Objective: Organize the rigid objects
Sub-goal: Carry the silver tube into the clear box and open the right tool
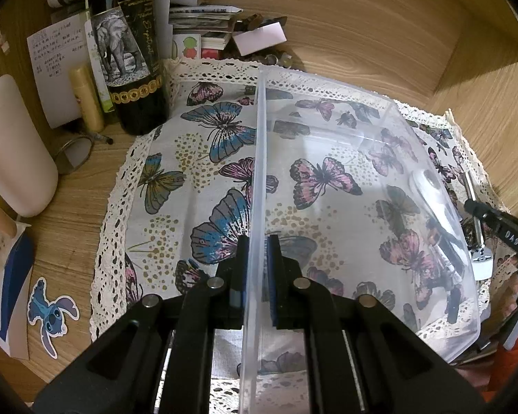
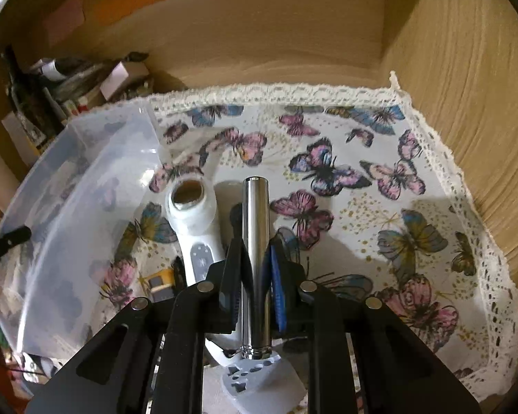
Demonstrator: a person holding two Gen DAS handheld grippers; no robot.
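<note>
A clear plastic bin (image 1: pixel 380 179) stands on a butterfly-print cloth (image 1: pixel 197 158). My left gripper (image 1: pixel 257 262) is shut on the bin's near wall, one finger inside and one outside. The bin also shows at the left of the right wrist view (image 2: pixel 79 179). My right gripper (image 2: pixel 257 258) is shut on a shiny metal cylinder (image 2: pixel 256 241) with a white perforated head (image 2: pixel 259 379) at its near end, held beside the bin's right edge. A white handheld device (image 2: pixel 193 220) with a round head lies just below it; seen through the bin wall in the left view (image 1: pixel 435 207).
A dark wine bottle (image 1: pixel 127 51) with an elephant label, a yellow tube (image 1: pixel 86 96), a white bottle (image 1: pixel 13 145), papers and small boxes crowd the back left. Wooden walls (image 2: pixel 466 103) close the back and right. A Stitch sticker (image 1: pixel 51 314) lies on the desk.
</note>
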